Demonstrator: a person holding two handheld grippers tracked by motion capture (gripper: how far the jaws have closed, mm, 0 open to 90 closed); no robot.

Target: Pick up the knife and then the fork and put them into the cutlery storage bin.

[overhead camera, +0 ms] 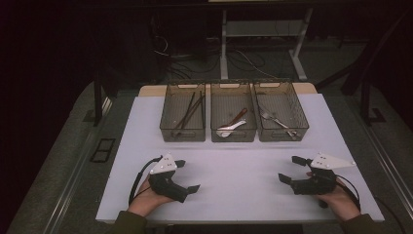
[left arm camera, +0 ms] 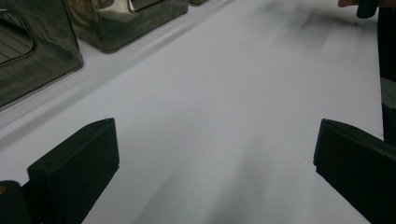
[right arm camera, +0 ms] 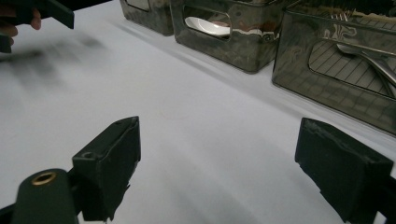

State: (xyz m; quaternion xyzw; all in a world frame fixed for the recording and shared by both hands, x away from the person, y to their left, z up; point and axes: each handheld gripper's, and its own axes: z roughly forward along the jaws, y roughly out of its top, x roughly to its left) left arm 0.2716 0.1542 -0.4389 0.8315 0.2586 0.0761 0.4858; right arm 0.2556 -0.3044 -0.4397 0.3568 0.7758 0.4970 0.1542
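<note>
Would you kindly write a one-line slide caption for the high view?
Left hand-held gripper and right hand-held gripper rest open on the white table before three cutlery bins.

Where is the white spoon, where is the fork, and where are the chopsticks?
white spoon (overhead camera: 229, 129): high view, on its bowl, in the middle basket.
fork (overhead camera: 265, 115): high view, on its prongs, in the right basket.
chopsticks (overhead camera: 189, 113): high view, on the middle of the sticks, in the left basket.

White table (overhead camera: 243, 180), three smoky-grey see-through bins (overhead camera: 233, 134) with grid floors, white spoon (overhead camera: 229, 129), black grippers (overhead camera: 189, 176) with grey plates.
</note>
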